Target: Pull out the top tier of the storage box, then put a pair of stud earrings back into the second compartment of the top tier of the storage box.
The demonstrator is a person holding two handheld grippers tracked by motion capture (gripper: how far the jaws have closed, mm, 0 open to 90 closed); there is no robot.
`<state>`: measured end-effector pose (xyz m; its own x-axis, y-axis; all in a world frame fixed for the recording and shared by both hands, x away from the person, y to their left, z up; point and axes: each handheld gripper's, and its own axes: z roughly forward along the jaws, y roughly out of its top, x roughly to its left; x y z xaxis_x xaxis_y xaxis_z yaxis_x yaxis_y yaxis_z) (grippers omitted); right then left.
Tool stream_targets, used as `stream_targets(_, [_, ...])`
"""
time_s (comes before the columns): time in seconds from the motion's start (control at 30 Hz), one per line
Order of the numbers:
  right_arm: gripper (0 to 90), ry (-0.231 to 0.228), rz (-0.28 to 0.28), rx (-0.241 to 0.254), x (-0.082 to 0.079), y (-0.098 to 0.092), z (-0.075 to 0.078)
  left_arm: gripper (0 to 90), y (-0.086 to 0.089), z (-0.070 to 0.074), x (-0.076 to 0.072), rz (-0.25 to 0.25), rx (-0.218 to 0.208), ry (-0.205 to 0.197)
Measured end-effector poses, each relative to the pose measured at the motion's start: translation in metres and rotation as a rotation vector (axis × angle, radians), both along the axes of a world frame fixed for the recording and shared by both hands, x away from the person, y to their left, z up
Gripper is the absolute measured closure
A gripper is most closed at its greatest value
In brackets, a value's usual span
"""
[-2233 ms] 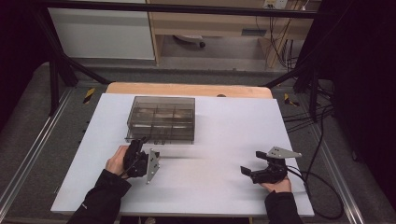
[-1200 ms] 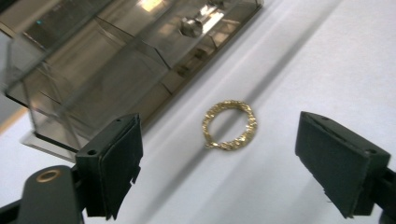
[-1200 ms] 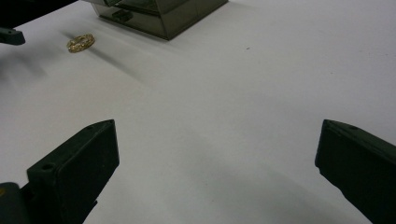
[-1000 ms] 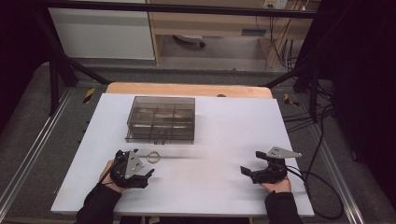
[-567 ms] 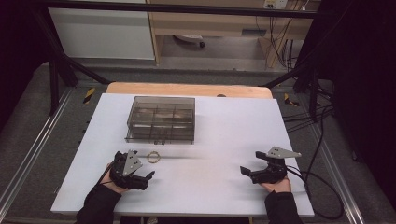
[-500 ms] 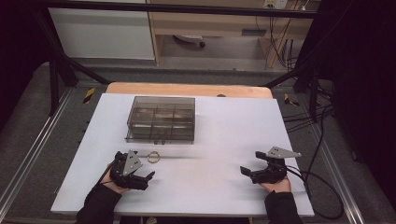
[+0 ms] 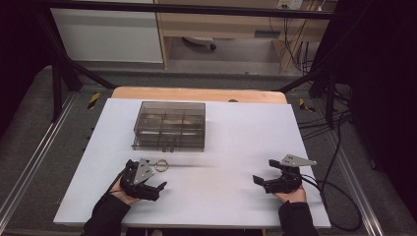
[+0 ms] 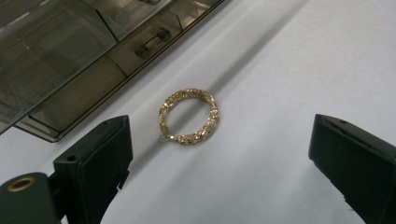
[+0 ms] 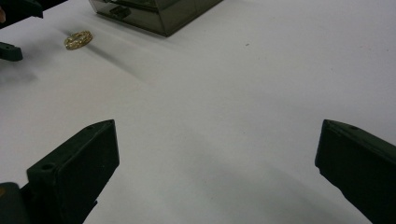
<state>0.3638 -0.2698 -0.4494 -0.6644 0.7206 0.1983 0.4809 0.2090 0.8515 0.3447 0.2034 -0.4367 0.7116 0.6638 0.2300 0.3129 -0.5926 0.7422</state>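
Note:
A gold chain bracelet (image 7: 162, 165) lies flat on the white table, just in front of a smoky clear plastic organizer box (image 7: 170, 125) with drawers. In the left gripper view the bracelet (image 8: 189, 116) sits between and a little beyond the wide-apart black jaws of my left gripper (image 8: 224, 163), untouched. In the high view my left gripper (image 7: 147, 184) rests open at the table's near left, just below the bracelet. My right gripper (image 7: 265, 182) stands open at the near right, with bare table between its jaws (image 9: 219, 172). The bracelet (image 9: 78, 39) also shows far off in the right gripper view.
The organizer box (image 8: 60, 51) has small handles on its drawer fronts, facing the person. The white table top (image 7: 246, 142) spans the middle; a wooden board (image 7: 196, 94) edges its far side. Cables (image 7: 339, 196) trail off the right edge.
My left gripper has drawn back from beside the box toward the near edge and turned, leaving the bracelet lying on the table. The right gripper has stayed in place.

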Motion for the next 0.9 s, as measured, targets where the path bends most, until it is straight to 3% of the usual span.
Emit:
stream_targets(0.2, [0.5, 0.0, 0.0, 0.004, 0.0, 0.0, 0.0, 5.7, -0.002, 0.001, 0.003, 0.005, -0.036, 0.021])
stream_targets(0.6, [0.5, -0.004, -0.003, 0.004, 0.0, -0.001, 0.001, 9.0, -0.009, -0.001, 0.007, -0.013, -0.049, 0.051])
stream_targets(0.9, [0.4, 0.0, -0.003, 0.004, 0.0, 0.0, 0.0, 17.3, -0.011, -0.002, 0.014, -0.012, -0.058, 0.073])
